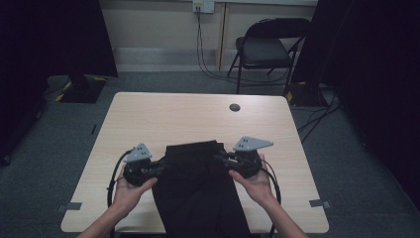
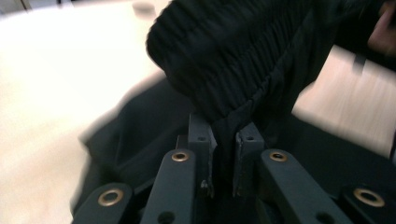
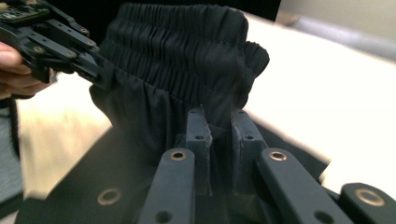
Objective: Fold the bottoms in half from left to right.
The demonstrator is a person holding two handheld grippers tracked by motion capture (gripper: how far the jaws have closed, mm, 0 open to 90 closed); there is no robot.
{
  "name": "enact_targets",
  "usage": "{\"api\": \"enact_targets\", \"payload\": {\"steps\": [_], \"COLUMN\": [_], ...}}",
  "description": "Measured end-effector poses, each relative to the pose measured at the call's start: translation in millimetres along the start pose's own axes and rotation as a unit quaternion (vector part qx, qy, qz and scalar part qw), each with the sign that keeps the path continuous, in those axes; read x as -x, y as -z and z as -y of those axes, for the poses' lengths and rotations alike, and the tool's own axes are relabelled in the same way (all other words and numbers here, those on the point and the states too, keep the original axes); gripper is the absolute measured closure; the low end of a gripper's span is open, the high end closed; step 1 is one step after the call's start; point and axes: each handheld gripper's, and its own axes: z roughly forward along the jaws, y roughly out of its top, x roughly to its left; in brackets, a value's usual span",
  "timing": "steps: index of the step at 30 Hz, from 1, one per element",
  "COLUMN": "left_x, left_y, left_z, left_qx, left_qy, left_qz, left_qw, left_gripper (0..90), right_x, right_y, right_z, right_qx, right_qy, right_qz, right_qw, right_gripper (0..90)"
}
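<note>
Pale wood-grain table (image 1: 163, 111) stands on grey carpet, with a folding chair (image 1: 265, 49) and wall cables behind it and dark curtains at both sides. A pair of black trousers (image 1: 195, 193) with an elastic waistband lies on the near half of the table, legs hanging over the near edge toward the person. The left gripper (image 1: 161, 167) is clamped on the cloth just below the gathered waistband (image 2: 219, 60) at one side, jaws narrow with fabric pinched between them. The right gripper (image 1: 220, 158) holds the other side the same way, and in its own view the waistband (image 3: 177, 42) bunches up between the two grips.

Risks, as I judge them: each bite takes in little fabric, so a sharp pull could slide the smooth cloth out of one pair of jaws. Uneven hand movement would twist the waistband. The overhanging legs could also drag the whole garment off the near edge if one grip lets go.
</note>
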Motion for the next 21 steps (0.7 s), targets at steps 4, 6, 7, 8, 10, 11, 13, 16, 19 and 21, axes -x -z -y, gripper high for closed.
{"api": "enact_targets", "payload": {"steps": [4, 6, 7, 8, 10, 11, 13, 16, 19, 21], "left_x": [2.6, 2.0, 1.3, 1.0, -0.7, -3.2, -9.3, -15.1, -34.2, -43.8], "left_y": [-18.2, -29.2, -32.6, -36.2, -43.9, -48.3, -53.7, -61.5, -73.8, -81.2], "left_z": [20.8, 30.5, 32.7, 34.3, 37.2, 39.2, 38.8, 34.4, 28.1, 22.0], "left_qx": [-0.073, -0.095, -0.098, -0.102, -0.127, -0.135, -0.130, -0.126, -0.106, -0.106], "left_qy": [0.012, 0.020, 0.022, 0.022, 0.010, 0.010, 0.010, -0.014, -0.012, -0.017], "left_qz": [0.013, 0.016, 0.008, 0.006, -0.011, -0.017, -0.024, -0.057, -0.071, -0.081], "left_qw": [0.9971, 0.9951, 0.9949, 0.9945, 0.9918, 0.9906, 0.9911, 0.9904, 0.9918, 0.9909], "left_gripper": [81.1, 81.1, 81.1, 81.1, 81.1, 81.0, 81.0, 81.2, 81.5, 81.6], "right_x": [-4.3, -1.9, -2.0, -2.7, -1.2, 1.4, 8.1, 14.3, 25.2, 34.5], "right_y": [-11.8, -19.7, -23.4, -26.8, -34.2, -37.9, -44.4, -54.2, -66.5, -75.5], "right_z": [47.0, 61.5, 65.1, 67.6, 72.5, 74.6, 77.0, 76.9, 75.1, 70.4], "right_qx": [-0.050, -0.076, -0.091, -0.100, -0.116, -0.123, -0.131, -0.138, -0.135, -0.131], "right_qy": [-0.029, -0.048, -0.042, -0.036, -0.029, -0.030, -0.037, -0.030, -0.029, -0.029], "right_qz": [-0.010, -0.015, -0.012, -0.009, 0.000, 0.002, -0.001, 0.010, 0.022, 0.036], "right_qw": [0.9983, 0.9958, 0.9949, 0.9943, 0.9928, 0.9919, 0.9908, 0.9900, 0.9902, 0.9903], "right_gripper": [79.8, 79.8, 79.8, 79.8, 79.8, 79.7, 79.7, 79.8, 80.1, 80.2]}}
